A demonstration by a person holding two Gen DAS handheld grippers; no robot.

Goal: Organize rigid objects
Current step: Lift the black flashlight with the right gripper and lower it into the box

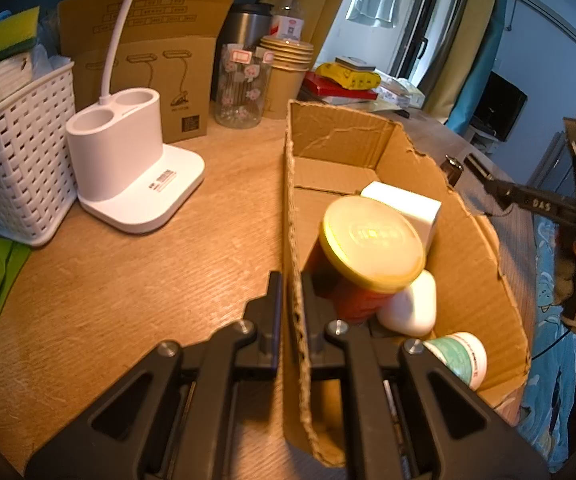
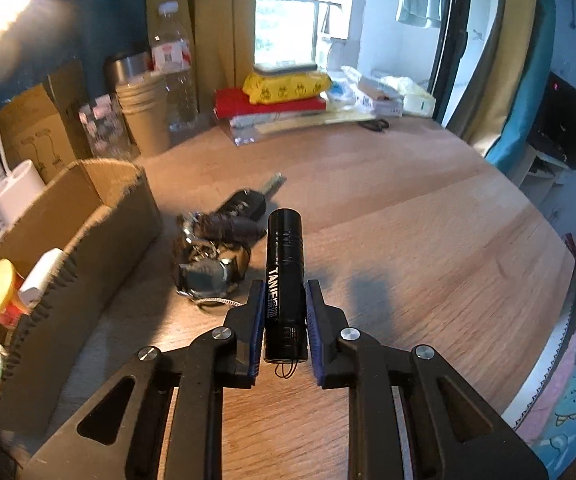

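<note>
My left gripper is shut on the left wall of an open cardboard box. Inside the box are a red jar with a yellow lid, a white block, a white rounded case and a small green-labelled tub. My right gripper is shut on a black flashlight and holds it above the wooden table. A wristwatch and a car key lie on the table just ahead to the left, beside the box. The right gripper also shows in the left wrist view, beyond the box's right wall.
A white lamp base, a white woven basket, a lamp carton, a glass jar, paper cups and a water bottle stand along the back. Stacked packets lie at the back right. The table edge runs at right.
</note>
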